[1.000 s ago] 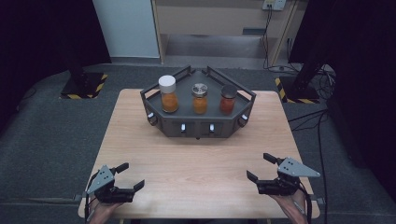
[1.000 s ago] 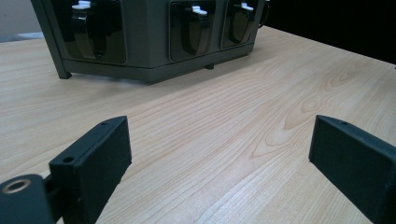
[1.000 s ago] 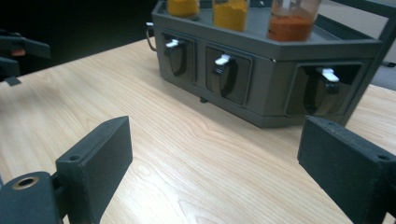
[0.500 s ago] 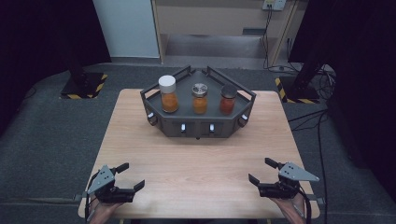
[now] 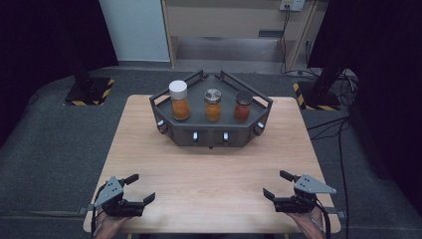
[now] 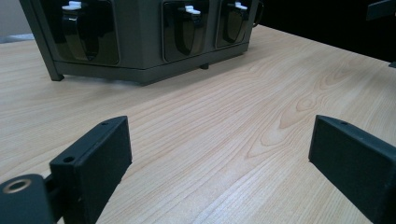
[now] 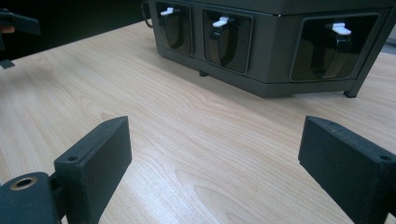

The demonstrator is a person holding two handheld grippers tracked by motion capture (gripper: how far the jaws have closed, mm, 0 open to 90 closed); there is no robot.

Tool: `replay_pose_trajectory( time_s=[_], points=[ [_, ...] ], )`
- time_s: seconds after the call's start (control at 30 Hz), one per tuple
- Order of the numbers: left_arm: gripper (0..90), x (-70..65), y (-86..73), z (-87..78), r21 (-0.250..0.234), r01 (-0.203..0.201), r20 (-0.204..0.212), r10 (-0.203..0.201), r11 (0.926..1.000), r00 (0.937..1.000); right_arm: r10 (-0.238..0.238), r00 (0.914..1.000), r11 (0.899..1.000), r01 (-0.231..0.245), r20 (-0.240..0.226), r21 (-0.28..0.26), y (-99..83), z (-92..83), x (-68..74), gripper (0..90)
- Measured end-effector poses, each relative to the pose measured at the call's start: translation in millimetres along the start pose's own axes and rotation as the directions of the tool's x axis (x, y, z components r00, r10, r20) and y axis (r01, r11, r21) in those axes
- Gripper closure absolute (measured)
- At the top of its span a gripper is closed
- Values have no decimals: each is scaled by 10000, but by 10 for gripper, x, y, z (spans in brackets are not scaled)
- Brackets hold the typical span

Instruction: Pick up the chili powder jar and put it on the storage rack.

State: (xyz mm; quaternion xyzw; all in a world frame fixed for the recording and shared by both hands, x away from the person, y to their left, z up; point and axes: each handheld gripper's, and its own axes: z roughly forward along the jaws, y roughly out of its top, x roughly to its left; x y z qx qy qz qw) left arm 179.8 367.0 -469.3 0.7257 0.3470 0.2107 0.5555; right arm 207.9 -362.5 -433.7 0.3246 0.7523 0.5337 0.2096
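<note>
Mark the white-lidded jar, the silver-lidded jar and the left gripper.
white-lidded jar (image 5: 179,106): high view, on its orange glass body.
silver-lidded jar (image 5: 213,95): high view, on its metal lid.
left gripper (image 5: 139,188): high view, midway between its open fingertips.

Wooden table bearing dark rack

A wooden table stands on grey carpet, dark curtains, perhaps, at both sides.
</note>
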Motion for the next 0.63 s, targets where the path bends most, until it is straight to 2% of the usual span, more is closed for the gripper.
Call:
replay_pose_trajectory(
  time_s=[0.63],
  points=[
    [49,0,2,-2,-15,-17,-26,17,10000,10000,152,9999,9999,-152,-14,-74,-19,-14,-27,91]
  ],
)
